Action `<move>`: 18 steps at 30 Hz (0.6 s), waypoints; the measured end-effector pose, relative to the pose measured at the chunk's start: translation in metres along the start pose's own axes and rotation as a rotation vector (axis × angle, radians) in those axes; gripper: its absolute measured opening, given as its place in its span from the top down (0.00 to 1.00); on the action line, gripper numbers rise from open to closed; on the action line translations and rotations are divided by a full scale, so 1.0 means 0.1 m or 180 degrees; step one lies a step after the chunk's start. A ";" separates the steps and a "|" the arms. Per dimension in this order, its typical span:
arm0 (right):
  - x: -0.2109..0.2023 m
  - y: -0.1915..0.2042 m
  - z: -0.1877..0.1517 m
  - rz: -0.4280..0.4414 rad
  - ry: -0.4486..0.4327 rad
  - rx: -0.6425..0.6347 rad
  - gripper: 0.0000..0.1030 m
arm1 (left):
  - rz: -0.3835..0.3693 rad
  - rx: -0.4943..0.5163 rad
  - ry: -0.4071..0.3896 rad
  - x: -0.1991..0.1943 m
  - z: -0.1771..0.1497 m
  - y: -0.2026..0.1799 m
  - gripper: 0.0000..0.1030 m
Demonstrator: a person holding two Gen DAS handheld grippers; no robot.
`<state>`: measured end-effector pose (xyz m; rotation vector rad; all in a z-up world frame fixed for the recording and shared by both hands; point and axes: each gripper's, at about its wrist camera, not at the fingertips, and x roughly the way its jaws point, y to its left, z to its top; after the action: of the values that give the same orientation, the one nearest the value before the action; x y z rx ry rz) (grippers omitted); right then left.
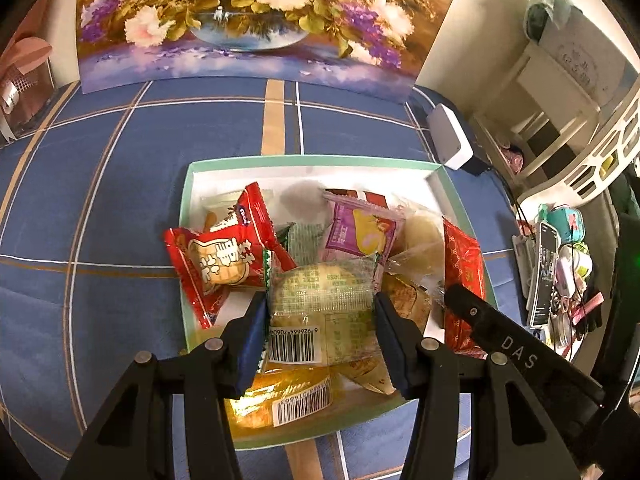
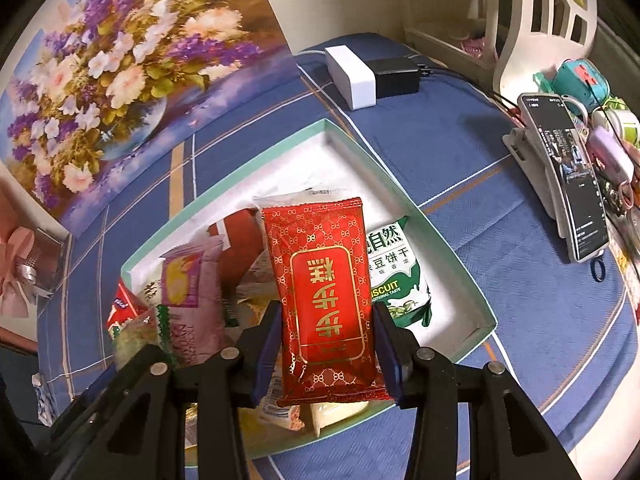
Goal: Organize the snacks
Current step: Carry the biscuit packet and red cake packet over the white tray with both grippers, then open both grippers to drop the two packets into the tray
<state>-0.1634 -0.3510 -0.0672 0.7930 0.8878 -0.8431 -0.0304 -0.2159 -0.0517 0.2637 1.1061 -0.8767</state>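
A shallow box with a mint-green rim [image 1: 312, 159] sits on the blue checked cloth and holds several snack packets. My left gripper [image 1: 320, 336] is shut on a clear green-printed pastry packet [image 1: 320, 300] above the box's near half. My right gripper [image 2: 326, 350] is shut on a red gold-patterned cake packet [image 2: 324, 300] and holds it over the same box [image 2: 440, 240]. The red packet and the right gripper's arm also show at the right in the left wrist view [image 1: 464, 280]. A red peanut packet [image 1: 216, 268], a pink packet [image 1: 356, 232] and a green biscuit bag [image 2: 396, 280] lie in the box.
A flower painting [image 1: 240, 20] leans against the wall behind the box. A white power block [image 2: 352, 76] with a black adapter lies at the back right. A phone on a stand [image 2: 568, 184] and small clutter line the right edge. A pink bow box [image 2: 20, 276] stands at the left.
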 end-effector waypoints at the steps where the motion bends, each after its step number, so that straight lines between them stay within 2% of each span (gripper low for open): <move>1: 0.02 0.00 0.00 0.0001 0.0008 0.0004 0.54 | -0.0002 0.0008 0.0007 0.02 0.00 -0.01 0.48; 12: 0.04 0.03 0.01 -0.0033 0.0024 -0.0046 0.53 | 0.0091 0.0025 0.0025 0.06 0.00 -0.03 0.46; 18: 0.02 0.08 0.01 -0.0081 0.0029 -0.0105 0.53 | 0.0039 0.0030 -0.0022 -0.06 0.01 -0.03 0.41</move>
<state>-0.1557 -0.3489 -0.0671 0.7587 0.9192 -0.8457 -0.0326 -0.2158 -0.0456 0.2747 1.0930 -0.8717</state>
